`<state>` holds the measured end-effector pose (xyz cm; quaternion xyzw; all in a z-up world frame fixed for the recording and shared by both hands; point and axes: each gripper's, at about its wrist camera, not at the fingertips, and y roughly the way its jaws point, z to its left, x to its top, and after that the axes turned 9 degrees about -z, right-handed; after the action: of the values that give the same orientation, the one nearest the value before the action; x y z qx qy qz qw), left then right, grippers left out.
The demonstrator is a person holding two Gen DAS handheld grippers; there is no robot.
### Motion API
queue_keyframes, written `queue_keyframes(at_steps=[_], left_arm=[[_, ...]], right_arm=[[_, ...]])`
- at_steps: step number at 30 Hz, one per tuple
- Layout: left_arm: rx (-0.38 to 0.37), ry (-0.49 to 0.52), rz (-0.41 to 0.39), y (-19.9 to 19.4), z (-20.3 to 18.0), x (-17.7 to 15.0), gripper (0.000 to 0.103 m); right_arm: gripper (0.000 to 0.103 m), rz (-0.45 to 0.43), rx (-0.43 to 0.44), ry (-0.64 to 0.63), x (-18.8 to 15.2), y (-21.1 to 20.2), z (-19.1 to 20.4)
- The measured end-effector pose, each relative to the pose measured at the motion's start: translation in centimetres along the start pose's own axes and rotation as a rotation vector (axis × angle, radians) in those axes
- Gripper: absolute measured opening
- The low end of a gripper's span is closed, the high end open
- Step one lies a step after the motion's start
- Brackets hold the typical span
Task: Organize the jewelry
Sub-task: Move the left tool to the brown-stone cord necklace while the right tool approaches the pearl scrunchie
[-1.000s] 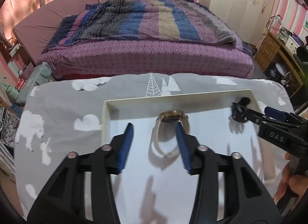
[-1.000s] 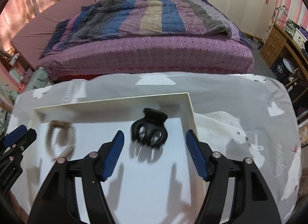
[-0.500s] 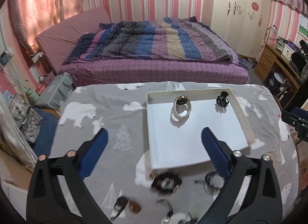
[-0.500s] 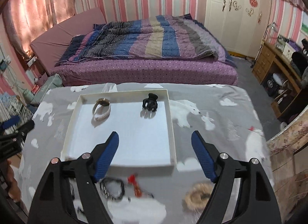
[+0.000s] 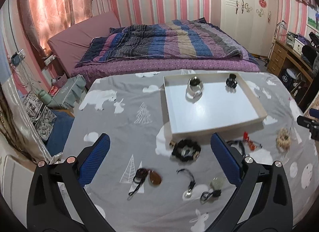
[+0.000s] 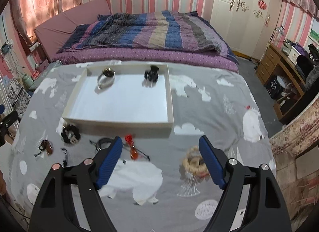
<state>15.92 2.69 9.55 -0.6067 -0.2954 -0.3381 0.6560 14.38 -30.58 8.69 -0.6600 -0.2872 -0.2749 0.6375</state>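
The left gripper (image 5: 159, 159) and the right gripper (image 6: 160, 161) both have their jaws wide apart and hold nothing. In the white tray (image 5: 215, 130) a watch (image 5: 195, 87) and a black hair claw (image 5: 231, 80) lie near the far wall. Other jewelry pieces, such as a black scrunchie (image 5: 186, 150), lie on the grey cloth (image 5: 119, 124) in front of the tray.

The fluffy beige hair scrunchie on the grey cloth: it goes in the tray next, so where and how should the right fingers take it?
Pinch one side of the fluffy beige hair scrunchie ring from above; it lies flat, soft, nothing crowding it.
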Motion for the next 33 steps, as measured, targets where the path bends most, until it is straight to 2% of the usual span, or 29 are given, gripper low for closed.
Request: queue_keyframes(at_steps=[5, 12, 20, 25, 33], left_arm=[[-0.007, -0.015, 0.029, -0.1, 1.2, -2.2, 0.100], [-0.028, -0.047, 0.064, 0.3, 2.4, -4.1, 0.100], [-0.037, -0.045, 0.080, 1.0, 2.3, -6.0, 0.100], [-0.045, -0.039, 0.110, 2.2, 2.3, -7.2, 0.100], [-0.037, -0.078, 0.168, 5.0, 4.1, -8.3, 0.100]], right_arm=[[0.079, 0.018, -0.014, 0.008, -2.1, 0.5, -0.8], [0.079, 0.011, -0.033, 0.042, -3.3, 0.2, -2.8], [0.079, 0.053, -0.069, 0.082, -5.0, 2.5, -4.7], [0.079, 0.065, -0.079, 0.099, -6.0, 3.5, -5.4], [0.079, 0.094, -0.095, 0.114, -6.9, 5.3, -6.5]])
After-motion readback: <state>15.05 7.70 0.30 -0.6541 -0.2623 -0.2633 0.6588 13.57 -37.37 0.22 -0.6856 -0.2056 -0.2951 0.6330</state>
